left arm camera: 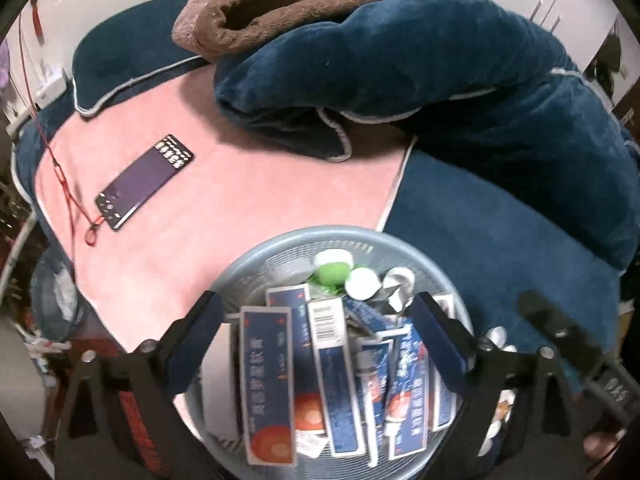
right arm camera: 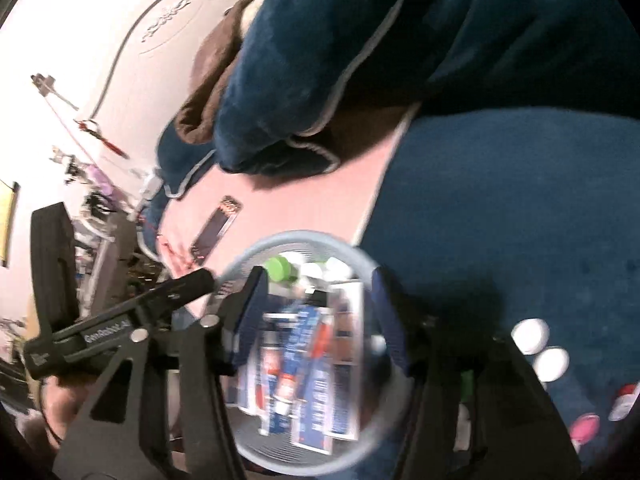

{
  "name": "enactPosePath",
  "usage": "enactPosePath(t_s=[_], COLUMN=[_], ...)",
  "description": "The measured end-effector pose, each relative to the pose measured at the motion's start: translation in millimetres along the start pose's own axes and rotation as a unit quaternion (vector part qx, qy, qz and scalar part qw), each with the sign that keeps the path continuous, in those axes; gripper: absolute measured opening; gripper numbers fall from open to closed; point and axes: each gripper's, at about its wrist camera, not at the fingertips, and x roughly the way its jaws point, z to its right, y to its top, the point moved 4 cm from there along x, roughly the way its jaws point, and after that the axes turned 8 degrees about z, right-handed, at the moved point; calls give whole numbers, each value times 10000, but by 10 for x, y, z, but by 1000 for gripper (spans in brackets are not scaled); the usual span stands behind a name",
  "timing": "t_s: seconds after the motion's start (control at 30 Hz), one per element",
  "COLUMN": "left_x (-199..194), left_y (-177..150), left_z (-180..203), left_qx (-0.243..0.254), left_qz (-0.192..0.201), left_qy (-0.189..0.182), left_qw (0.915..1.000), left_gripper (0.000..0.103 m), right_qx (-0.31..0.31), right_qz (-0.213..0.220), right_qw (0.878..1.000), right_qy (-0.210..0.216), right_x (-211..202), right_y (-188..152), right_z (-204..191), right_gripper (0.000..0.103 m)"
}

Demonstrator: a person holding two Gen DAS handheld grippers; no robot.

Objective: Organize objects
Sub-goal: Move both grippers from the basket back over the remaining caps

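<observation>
A round grey-blue mesh basket (left arm camera: 280, 240) sits on the bed, filled with blue boxes (left arm camera: 266, 380), blue tubes (left arm camera: 400, 392), a green-capped bottle (left arm camera: 332, 274) and white caps. My left gripper (left arm camera: 320, 332) hangs over it, open, jaws wide apart and gripping nothing. In the right wrist view the same basket (right arm camera: 304, 236) is blurred beneath my right gripper (right arm camera: 318, 312), whose jaws stand apart with nothing between the pads. The left gripper's finger (right arm camera: 188, 284) reaches in from the left there. Loose white caps (right arm camera: 530, 336) and a pink item (right arm camera: 584, 428) lie on the blue cover to the right.
A dark phone (left arm camera: 144, 182) on a red lanyard lies on the pink towel (left arm camera: 240, 200) to the left. A bunched blue blanket (left arm camera: 440, 80) and a brown one (left arm camera: 260, 8) are heaped behind. Clutter and cables sit beyond the bed's left edge.
</observation>
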Motion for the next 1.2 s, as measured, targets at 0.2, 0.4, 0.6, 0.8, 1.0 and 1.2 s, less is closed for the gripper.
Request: enactPosePath(t_s=[0.2,0.4,0.6,0.8,1.0,1.2], left_x=[-24,-49,-73,-70,-61,-53], left_y=[-41,-72,-94,-119,-146,-177], left_z=[47,133,272,389,536,673], left_qx=[181,340,573,687,837,960], left_qz=[26,63,103,92,84,57], left_qy=[240,270,304,300,262,219], left_qw=[9995,9990,9978,9971,9961,9951], left_gripper=[102,102,102,102,102,102], right_qx=[-37,-181,35,86,146,235], right_qz=[-98,-77,-21,-40,-35,-29], right_qw=[9992,9967,9961,9953,9945,9932], right_qy=[-394,-791,-887,-967,-1041,-1139], right_x=[-64,-165,-256,-302,-364,-441], right_y=[-18,-54,-37,-56,-62,-93], right_z=[185,315,464,555,661,798], right_gripper=[101,103,103,103,103,103])
